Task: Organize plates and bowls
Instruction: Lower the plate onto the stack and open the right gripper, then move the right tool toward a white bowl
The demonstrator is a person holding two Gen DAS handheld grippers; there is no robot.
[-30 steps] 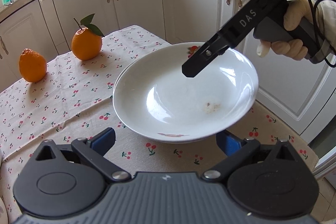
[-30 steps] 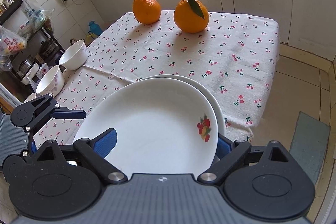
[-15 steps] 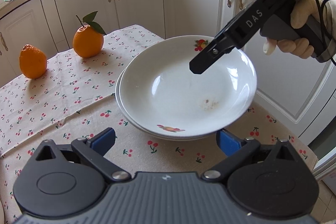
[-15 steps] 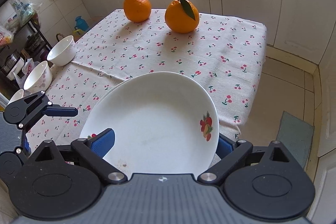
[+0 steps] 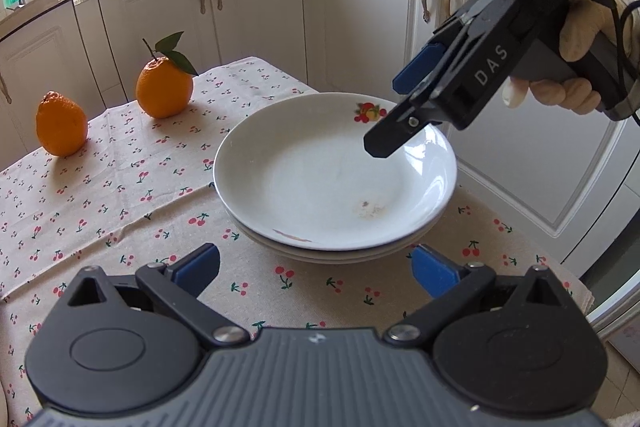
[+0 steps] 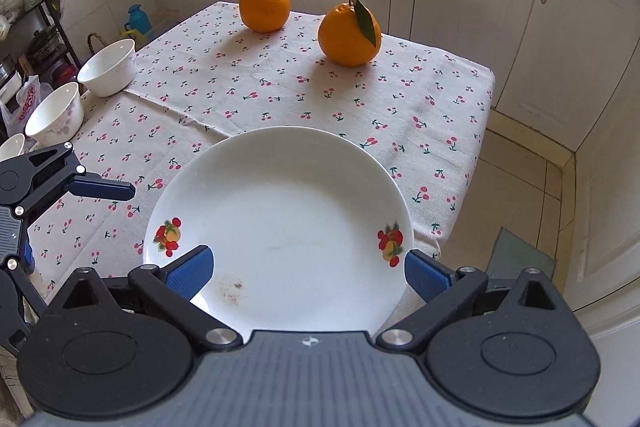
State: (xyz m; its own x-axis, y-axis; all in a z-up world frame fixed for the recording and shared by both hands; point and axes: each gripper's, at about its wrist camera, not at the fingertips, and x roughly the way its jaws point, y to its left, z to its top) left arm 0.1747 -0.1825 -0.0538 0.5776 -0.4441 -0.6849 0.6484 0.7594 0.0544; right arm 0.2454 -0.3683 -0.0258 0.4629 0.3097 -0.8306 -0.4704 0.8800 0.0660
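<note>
Resting one inside the other, two glossy white plates (image 5: 336, 179) form a low stack near the corner of the bench (image 5: 120, 187) — round, shallow, smooth-glazed, each with a small painted fruit motif on the rim. The top plate (image 6: 280, 227) carries a brownish smudge of residue near its centre, and the rim of the lower plate (image 5: 340, 259) shows as a thin edge beneath it. A beige cloth printed with small red cherries covers the bench, lying slightly creased. Two oranges stand well apart from the stack at the far side: a pebbly-skinned bare orange (image 5: 60, 127) and a leafy orange (image 5: 164, 87) with a stem and green leaf. Three white bowls (image 6: 108, 67) sit along the bench's other edge, seen in the right wrist view.

White panelled cabinets (image 5: 360, 7) with curved metal handles ring the room under a pale countertop; the floor is tiled in light squares.

The left gripper (image 5: 316, 267) hovers low just before the near rim of the stack, its blue-padded jaws spread wide and holding nothing. The right gripper (image 6: 308, 267) sits above the plates' opposite edge — tilted downward, gripped by a gloved hand (image 5: 576, 59) — with its jaws likewise spread wide, one pad over the plate, one outside the rim, clasping nothing.
</note>
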